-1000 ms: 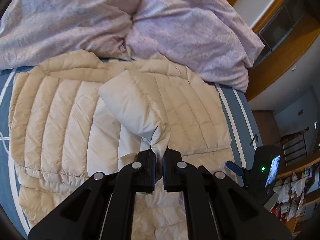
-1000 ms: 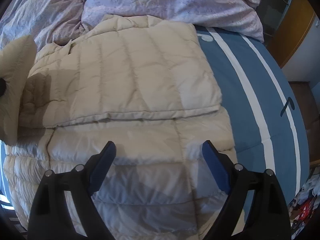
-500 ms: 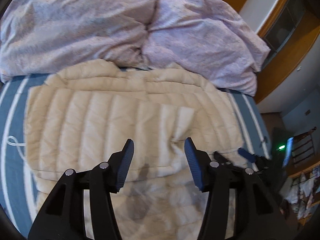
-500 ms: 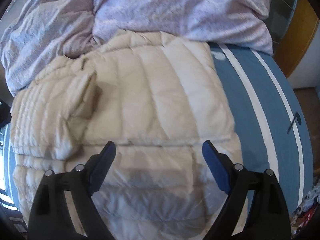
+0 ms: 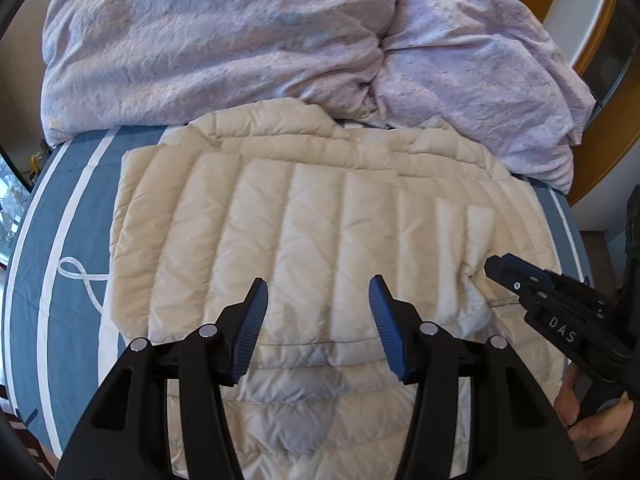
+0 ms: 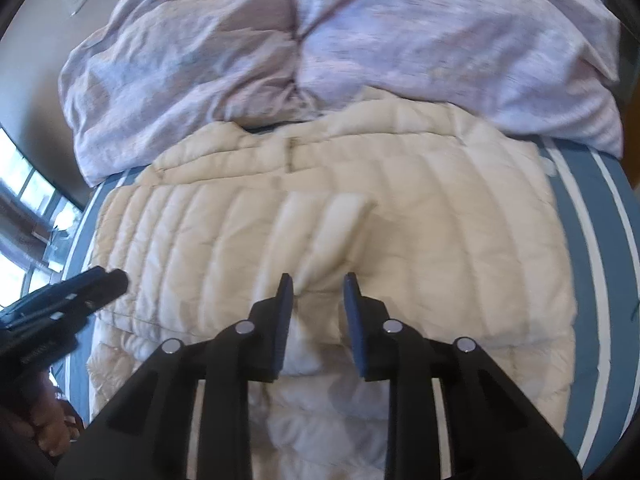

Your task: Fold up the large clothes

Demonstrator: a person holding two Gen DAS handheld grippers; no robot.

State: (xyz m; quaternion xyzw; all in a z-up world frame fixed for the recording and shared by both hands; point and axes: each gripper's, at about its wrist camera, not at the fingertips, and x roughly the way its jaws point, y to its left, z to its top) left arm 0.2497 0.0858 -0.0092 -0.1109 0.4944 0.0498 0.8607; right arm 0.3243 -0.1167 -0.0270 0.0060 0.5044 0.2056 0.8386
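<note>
A cream quilted puffer jacket (image 5: pixel 312 232) lies spread on the bed with one sleeve (image 5: pixel 460 248) folded across its body. My left gripper (image 5: pixel 318 284) hovers over the jacket's lower middle, open, with nothing between its blue pads. In the right wrist view it shows at the left edge (image 6: pixel 116 278). My right gripper (image 6: pixel 319 280) is closing its jaws around a puckered fold of the sleeve end (image 6: pixel 320 236), and the fabric bunches between the pads. From the left wrist view its tip (image 5: pixel 494 266) meets the sleeve's corner at the right.
A crumpled lilac duvet (image 5: pixel 240 48) is heaped across the bed's far side, touching the jacket's collar. The blue sheet with white stripes (image 5: pixel 52 240) shows to the left and right of the jacket. Wooden furniture (image 5: pixel 600 120) stands far right. A person's hand (image 5: pixel 592 432) holds the right gripper.
My left gripper let go of the sleeve, opened and drew back; the sleeve now lies flat across the jacket. My right gripper moved left to the sleeve end and narrowed its jaws on it.
</note>
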